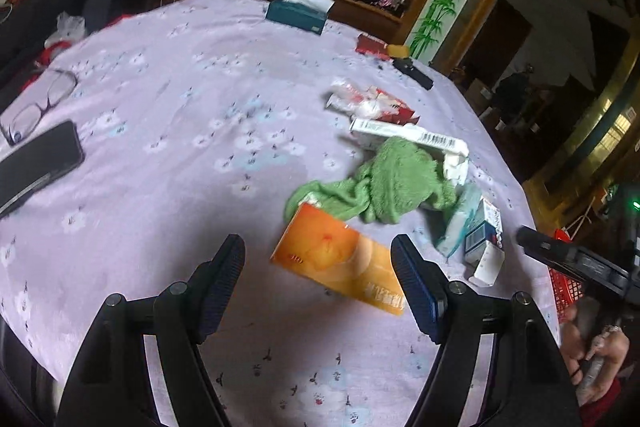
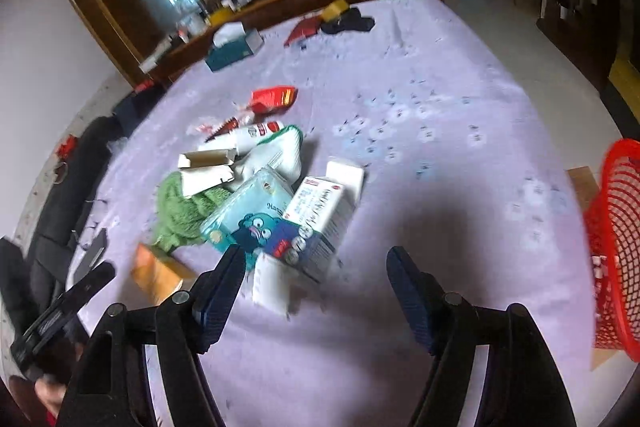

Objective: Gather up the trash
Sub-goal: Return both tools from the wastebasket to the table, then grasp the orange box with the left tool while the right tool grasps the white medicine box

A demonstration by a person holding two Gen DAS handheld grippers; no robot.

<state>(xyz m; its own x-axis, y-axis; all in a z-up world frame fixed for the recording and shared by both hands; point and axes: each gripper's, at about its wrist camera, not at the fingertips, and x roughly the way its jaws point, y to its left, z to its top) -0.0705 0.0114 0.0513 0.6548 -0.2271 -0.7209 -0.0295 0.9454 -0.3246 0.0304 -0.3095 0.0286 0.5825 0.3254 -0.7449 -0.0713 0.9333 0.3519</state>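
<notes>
Both tools stand released above the tabletop (image 1: 160, 75), nothing between either pair of jaws. Left tool (image 1: 318, 279): the orange box (image 1: 340, 259) lies flat just ahead of it, partly inside the gap and closer to the right-hand jaw; its long axis runs diagonally from upper left to lower right, so it is skewed to the jaw line, not square to it. Judgement: a wrist roll would be needed to bring the jaws across the box's short side. Right tool (image 2: 316, 283): the nearest trash is the small white carton (image 2: 272, 287), just beside the left-hand jaw, and behind it the blue cartoon pack (image 2: 256, 223) and the white printed carton (image 2: 320, 211), all ahead and left of centre. The rest of the pile, green cloth (image 1: 384, 183), long barcode box (image 1: 408, 135) and red wrapper (image 2: 274, 99), lies further on. The left hand is nearer the orange box; the right hand is nearer the cartons. The right wrist view shows the red mesh basket (image 2: 616, 247) at the tabletop's right edge, the likely bin, well apart from the pile; the left view catches only a sliver of it. The left view alone shows glasses (image 1: 40, 103) and a phone (image 1: 36, 163) far left, which I judge are not trash.
</notes>
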